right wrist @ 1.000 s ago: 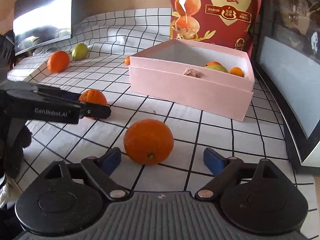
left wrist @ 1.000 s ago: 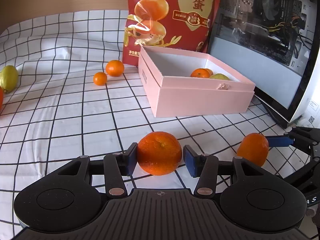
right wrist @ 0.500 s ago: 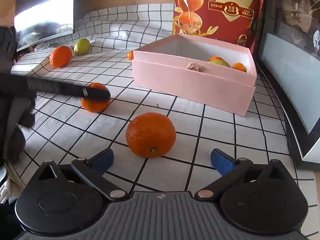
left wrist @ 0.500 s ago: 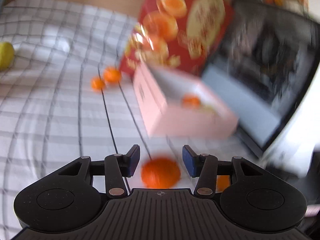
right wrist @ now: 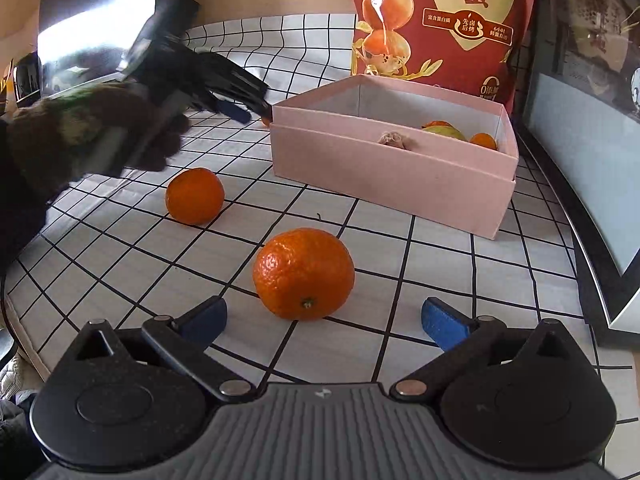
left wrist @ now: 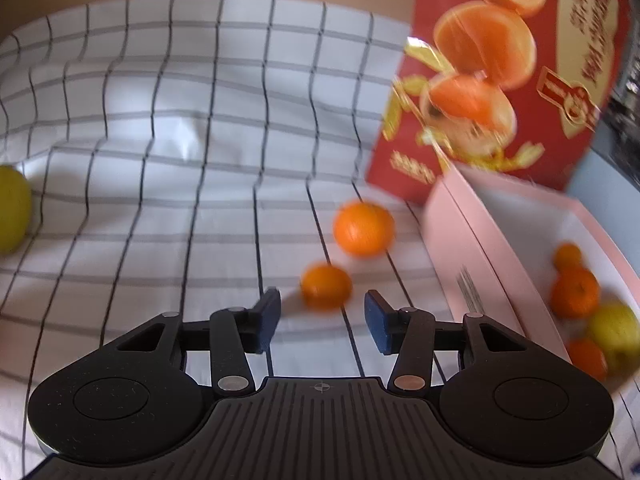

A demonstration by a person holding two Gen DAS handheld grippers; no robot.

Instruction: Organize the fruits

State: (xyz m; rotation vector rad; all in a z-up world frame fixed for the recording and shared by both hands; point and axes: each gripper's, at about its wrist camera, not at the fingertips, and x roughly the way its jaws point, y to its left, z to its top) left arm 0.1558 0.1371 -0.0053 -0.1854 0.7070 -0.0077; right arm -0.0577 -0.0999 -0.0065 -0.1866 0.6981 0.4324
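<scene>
In the left wrist view my left gripper [left wrist: 322,318] is open and empty, with a small orange [left wrist: 326,286] on the cloth just ahead between its fingertips and a larger orange [left wrist: 363,229] behind it. The pink box [left wrist: 476,272] at the right holds several oranges and a yellow-green fruit [left wrist: 614,330]. In the right wrist view my right gripper [right wrist: 322,318] is open and empty, with a big orange [right wrist: 304,274] on the cloth just ahead of its fingertips. Another orange [right wrist: 195,196] lies further left. The left gripper [right wrist: 236,110] hovers by the pink box [right wrist: 392,176].
A red snack bag [right wrist: 432,20] stands behind the box. A yellow-green fruit [left wrist: 12,208] lies at the far left of the checked cloth. A dark glass-fronted appliance [right wrist: 592,128] stands at the right. The cloth's front edge drops off at the lower left [right wrist: 24,320].
My left gripper left the orange it had straddled on the cloth and swung up and away to the two oranges beside the box. My right gripper stayed open and crept closer to the big orange.
</scene>
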